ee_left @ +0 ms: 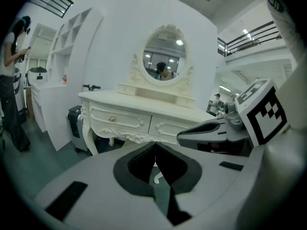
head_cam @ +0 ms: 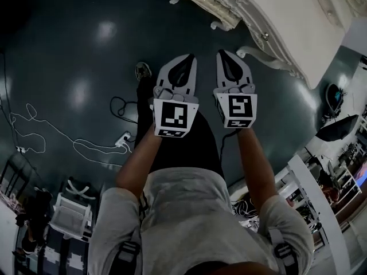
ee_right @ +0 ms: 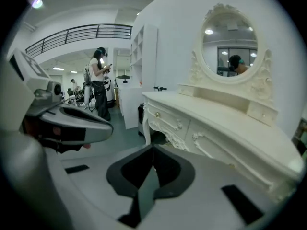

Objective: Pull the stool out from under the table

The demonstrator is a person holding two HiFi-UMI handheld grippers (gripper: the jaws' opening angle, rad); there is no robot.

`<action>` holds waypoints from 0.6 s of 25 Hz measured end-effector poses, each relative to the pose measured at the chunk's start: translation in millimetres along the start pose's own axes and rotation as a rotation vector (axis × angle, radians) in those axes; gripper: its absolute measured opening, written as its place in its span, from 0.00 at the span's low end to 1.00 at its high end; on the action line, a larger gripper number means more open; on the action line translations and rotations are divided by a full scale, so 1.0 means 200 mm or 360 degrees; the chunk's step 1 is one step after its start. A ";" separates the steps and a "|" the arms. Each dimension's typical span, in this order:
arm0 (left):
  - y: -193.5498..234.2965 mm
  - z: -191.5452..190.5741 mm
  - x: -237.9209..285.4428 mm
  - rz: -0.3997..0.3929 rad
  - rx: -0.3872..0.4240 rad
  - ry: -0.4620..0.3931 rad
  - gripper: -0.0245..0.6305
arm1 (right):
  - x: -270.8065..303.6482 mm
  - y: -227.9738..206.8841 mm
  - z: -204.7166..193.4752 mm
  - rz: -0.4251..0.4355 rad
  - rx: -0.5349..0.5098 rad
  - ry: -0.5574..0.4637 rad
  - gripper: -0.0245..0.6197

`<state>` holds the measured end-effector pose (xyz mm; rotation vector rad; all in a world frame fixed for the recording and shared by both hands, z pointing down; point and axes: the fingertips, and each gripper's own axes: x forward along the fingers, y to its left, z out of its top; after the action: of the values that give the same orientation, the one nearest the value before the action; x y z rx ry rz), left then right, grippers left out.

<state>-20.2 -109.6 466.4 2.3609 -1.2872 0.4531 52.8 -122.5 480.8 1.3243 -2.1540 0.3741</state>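
I hold both grippers side by side above the dark floor, pointing at a white carved dressing table (head_cam: 287, 22) that stands a step away. My left gripper (head_cam: 182, 59) is shut with nothing between its jaws, and so is my right gripper (head_cam: 227, 54). A white carved piece with short curved legs (head_cam: 203, 2) juts from the table's front at the top edge; it looks like the stool, mostly cut off. The left gripper view shows the table's drawers (ee_left: 144, 121) beyond the shut left gripper (ee_left: 155, 146). In the right gripper view the right gripper (ee_right: 153, 150) is shut, with the table (ee_right: 216, 123) to its right.
White cables (head_cam: 69, 139) and a power strip (head_cam: 123, 141) lie on the floor to my left. A white cart (head_cam: 71, 213) stands at lower left. A person (ee_right: 99, 80) stands by white shelving beyond the table. A black bin (ee_left: 74, 123) sits at the table's left end.
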 end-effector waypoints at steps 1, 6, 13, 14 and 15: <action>0.01 -0.04 0.02 0.0008 0.0002 0.0000 0.05 | 0.03 0.00 -0.04 0.0008 0.0057 -0.0010 0.06; 0.12 -0.16 0.13 0.0040 0.0042 -0.0045 0.05 | 0.26 -0.01 -0.19 -0.0034 0.0208 -0.0062 0.06; 0.28 -0.37 0.36 0.0015 0.0126 -0.0136 0.05 | 0.65 -0.04 -0.44 -0.0093 0.0506 -0.0235 0.06; 0.30 -0.42 0.40 -0.0007 0.0126 -0.0128 0.05 | 0.71 -0.04 -0.46 -0.0114 0.0532 -0.0264 0.06; 0.32 -0.46 0.44 -0.0030 0.0136 -0.0116 0.05 | 0.78 -0.05 -0.48 -0.0138 0.0542 -0.0297 0.06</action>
<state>-37.4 -157.8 598.9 2.4791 -1.3007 0.4278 39.4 -189.5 650.7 1.6933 -2.2442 0.6262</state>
